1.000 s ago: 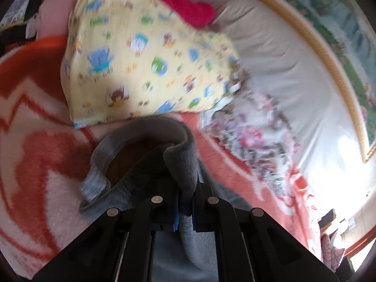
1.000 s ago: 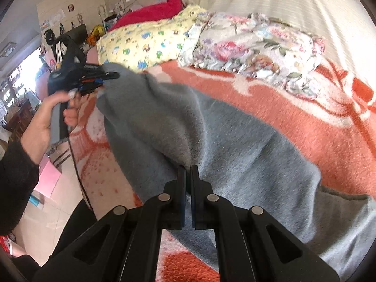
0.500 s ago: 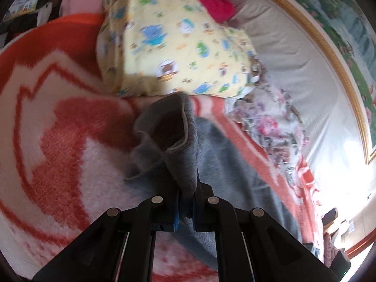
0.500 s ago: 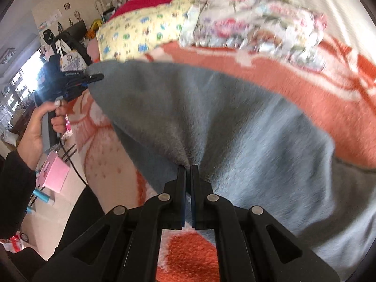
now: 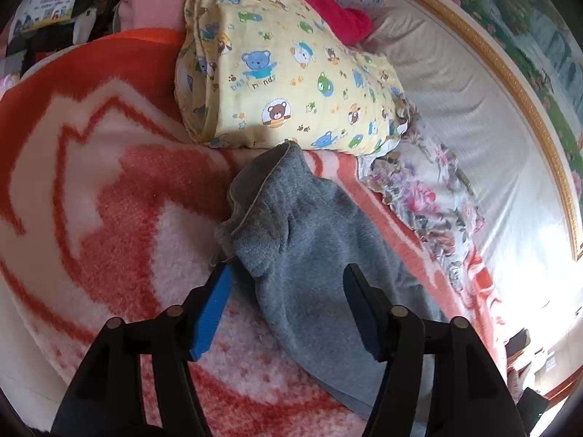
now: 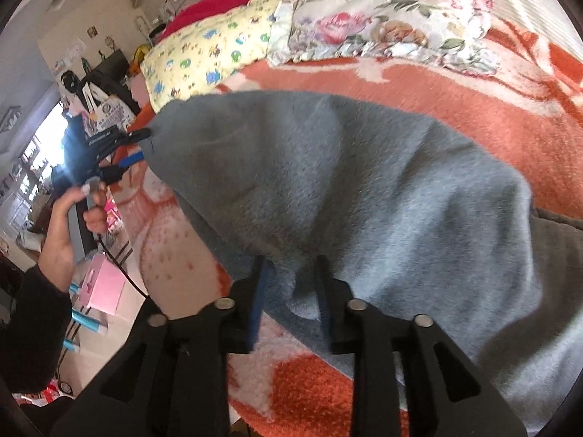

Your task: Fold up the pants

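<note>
Grey fleece pants (image 5: 302, 240) lie folded over on the red-and-white blanket (image 5: 109, 182). In the left wrist view my left gripper (image 5: 288, 276) is open, its blue-padded fingers straddling the released pants end near the waistband. In the right wrist view the pants (image 6: 346, 189) spread across the bed, and my right gripper (image 6: 291, 273) is partly open with a fold of grey fabric between its fingers. The left gripper (image 6: 135, 145) also shows there, open at the pants' far corner.
A yellow cartoon-print pillow (image 5: 291, 73) and a floral pillow (image 5: 426, 196) lie at the head of the bed, with a red blanket (image 5: 328, 3) behind. The bed edge, floor and a pink box (image 6: 102, 287) are at the left of the right wrist view.
Both grippers were shut on the pants and carried the fabric across the bed. Now the left has opened and dropped its end; the right has opened partway.
</note>
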`<state>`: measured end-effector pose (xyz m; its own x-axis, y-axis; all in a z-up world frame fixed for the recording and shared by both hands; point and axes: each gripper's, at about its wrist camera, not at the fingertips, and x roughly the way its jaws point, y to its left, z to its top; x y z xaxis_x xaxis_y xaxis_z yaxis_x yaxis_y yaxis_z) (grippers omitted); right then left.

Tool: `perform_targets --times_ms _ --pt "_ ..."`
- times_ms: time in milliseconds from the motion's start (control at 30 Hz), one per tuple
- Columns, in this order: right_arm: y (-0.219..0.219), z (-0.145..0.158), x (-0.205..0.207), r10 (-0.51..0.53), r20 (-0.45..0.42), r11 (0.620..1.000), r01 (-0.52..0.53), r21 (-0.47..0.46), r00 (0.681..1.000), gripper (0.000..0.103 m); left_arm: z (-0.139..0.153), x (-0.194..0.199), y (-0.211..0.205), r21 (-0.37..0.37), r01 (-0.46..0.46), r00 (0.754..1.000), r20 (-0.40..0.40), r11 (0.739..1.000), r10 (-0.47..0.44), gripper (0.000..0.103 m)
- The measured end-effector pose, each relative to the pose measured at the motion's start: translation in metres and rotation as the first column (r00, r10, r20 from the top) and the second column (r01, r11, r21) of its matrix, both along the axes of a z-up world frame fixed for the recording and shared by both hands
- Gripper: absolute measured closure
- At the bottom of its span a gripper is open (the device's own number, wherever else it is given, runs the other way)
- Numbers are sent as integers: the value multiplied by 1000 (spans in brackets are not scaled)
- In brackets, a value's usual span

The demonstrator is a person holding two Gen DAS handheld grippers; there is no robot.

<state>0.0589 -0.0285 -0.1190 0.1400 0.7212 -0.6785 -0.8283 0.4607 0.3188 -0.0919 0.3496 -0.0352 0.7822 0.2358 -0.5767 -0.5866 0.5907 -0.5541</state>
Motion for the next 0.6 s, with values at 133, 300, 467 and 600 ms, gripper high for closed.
perform_targets --times_ms 133,300,467,600 --pt "-19 12 12 -64 19 998 63 24 998 64 -3 -1 4 -52 -14 1000 0 999 14 26" --pt "-42 28 51 -180 -2 981 180 68 984 64 -12 6 9 -110 -31 999 -27 993 28 25" --pt "-42 41 93 -248 -31 963 250 99 968 64 -18 23 18 -114 -46 997 -69 992 38 24" --pt "-27 40 122 -277 -66 955 282 96 959 63 -22 41 25 -127 -54 995 -89 990 42 23"
